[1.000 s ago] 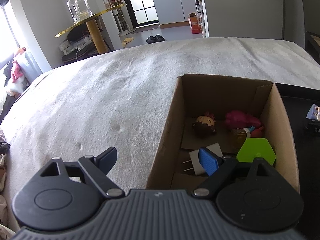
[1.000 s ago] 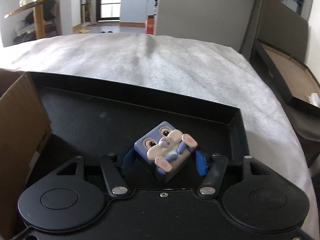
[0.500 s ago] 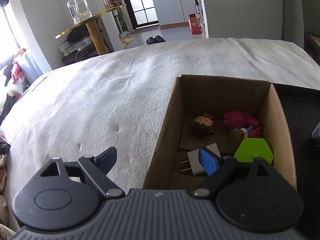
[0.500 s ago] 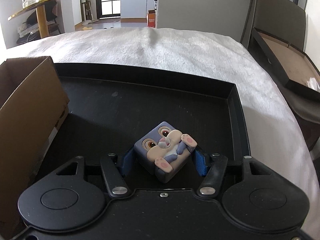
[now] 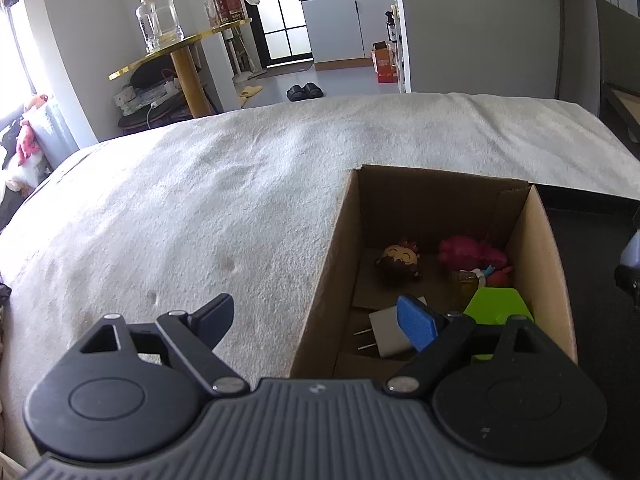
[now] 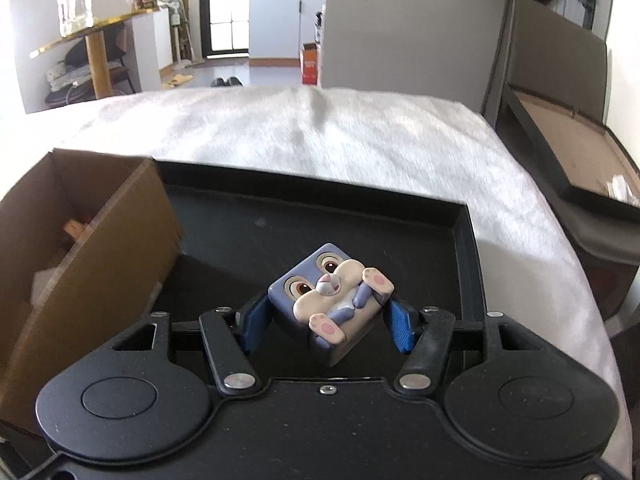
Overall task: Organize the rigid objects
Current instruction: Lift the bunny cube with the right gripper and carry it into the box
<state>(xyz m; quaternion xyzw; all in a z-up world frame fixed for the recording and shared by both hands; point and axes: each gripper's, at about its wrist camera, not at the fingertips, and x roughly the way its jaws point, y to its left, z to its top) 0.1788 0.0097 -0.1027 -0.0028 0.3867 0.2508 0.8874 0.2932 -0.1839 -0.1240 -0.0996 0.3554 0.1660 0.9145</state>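
My right gripper [image 6: 326,322] is shut on a blue-grey rabbit cube toy [image 6: 330,300] and holds it above the black tray [image 6: 466,248]. The open cardboard box [image 5: 544,248] stands left of the tray; it also shows in the right wrist view [image 6: 120,236]. Inside lie a brown-haired doll head [image 5: 398,260], a magenta toy [image 5: 468,250], a white plug adapter [image 5: 384,332] and a green hexagonal piece [image 5: 498,306]. My left gripper [image 5: 320,320] is open and empty, straddling the box's left wall near its front corner.
Box and tray sit on a white fuzzy blanket [image 5: 200,208]. A gold side table with a glass jar [image 5: 158,20] stands beyond the bed. A second black tray with a brown board [image 6: 568,152] lies to the right.
My right gripper has risen and pulled back with the rabbit cube, bringing the cardboard box into its view at left. The left gripper has barely moved.
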